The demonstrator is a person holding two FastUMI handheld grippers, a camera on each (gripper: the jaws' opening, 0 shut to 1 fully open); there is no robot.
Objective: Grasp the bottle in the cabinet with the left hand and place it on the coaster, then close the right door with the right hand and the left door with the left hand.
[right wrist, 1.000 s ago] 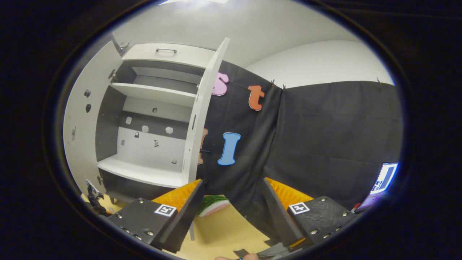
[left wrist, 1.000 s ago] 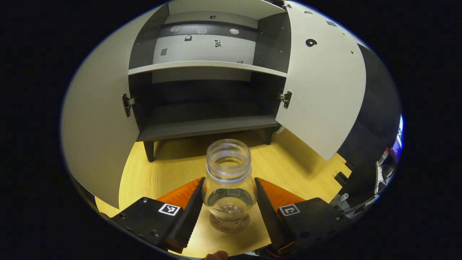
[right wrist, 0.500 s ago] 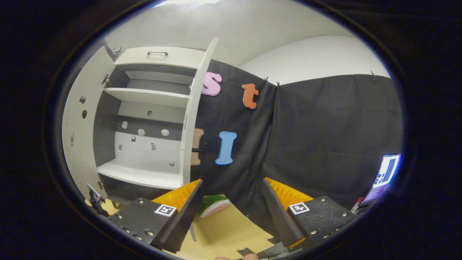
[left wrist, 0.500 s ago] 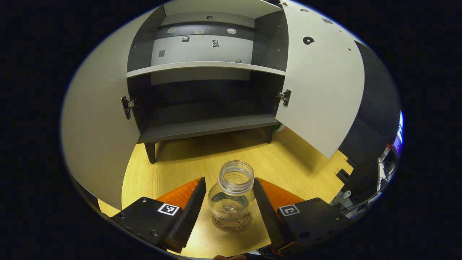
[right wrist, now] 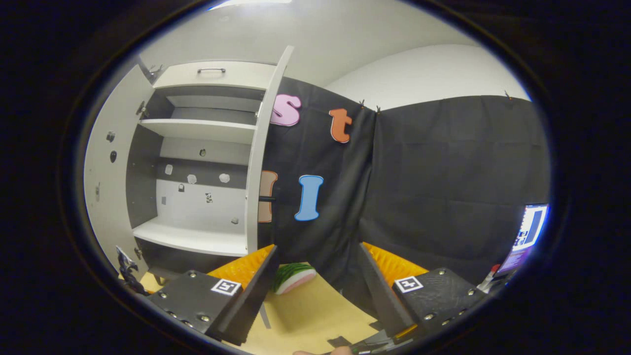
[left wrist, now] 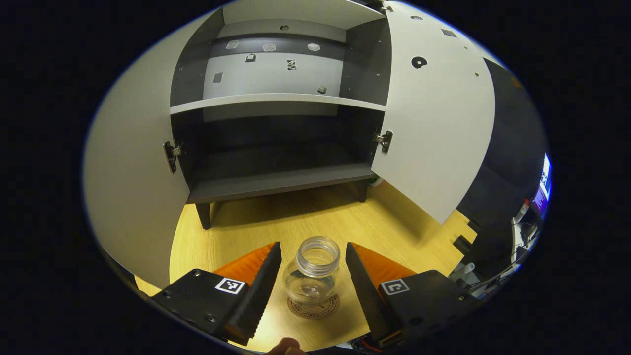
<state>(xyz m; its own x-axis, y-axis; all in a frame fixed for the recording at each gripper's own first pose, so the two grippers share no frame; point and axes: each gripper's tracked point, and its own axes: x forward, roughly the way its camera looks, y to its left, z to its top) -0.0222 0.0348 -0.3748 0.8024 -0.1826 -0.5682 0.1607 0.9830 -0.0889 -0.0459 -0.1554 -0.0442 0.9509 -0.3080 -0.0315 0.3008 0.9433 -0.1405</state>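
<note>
The bottle (left wrist: 314, 273) was clear and glassy, a squat round jar shape with a ribbed, threaded neck and an open mouth, no cap on it. It stood upright on the coaster (left wrist: 314, 307) — a flat round disc with printed lettering round its rim — with its long axis vertical and its mouth pointing up. The coaster lay on the pale wood-grain table (left wrist: 246, 231), in front of the cabinet (left wrist: 276, 113).

The left gripper (left wrist: 313, 259) had its fingers spread, one on each side of the bottle and neither touching it; their inner faces were ridged like saw teeth. The cabinet was smooth, matt board, light panels against dark grey inner walls, with a flat shelf across the middle and short legs. Both doors stood swung wide on metal hinges — the left door (left wrist: 133, 162) and the right door (left wrist: 436, 123).

In the right gripper view, the right gripper (right wrist: 315, 276) was likewise spread apart and held nothing, and the right door's thin edge (right wrist: 256, 167) showed side-on. A slice-shaped watermelon toy (right wrist: 293, 277) lay on the table beyond the fingers, by the black cloth wall (right wrist: 443, 177).
</note>
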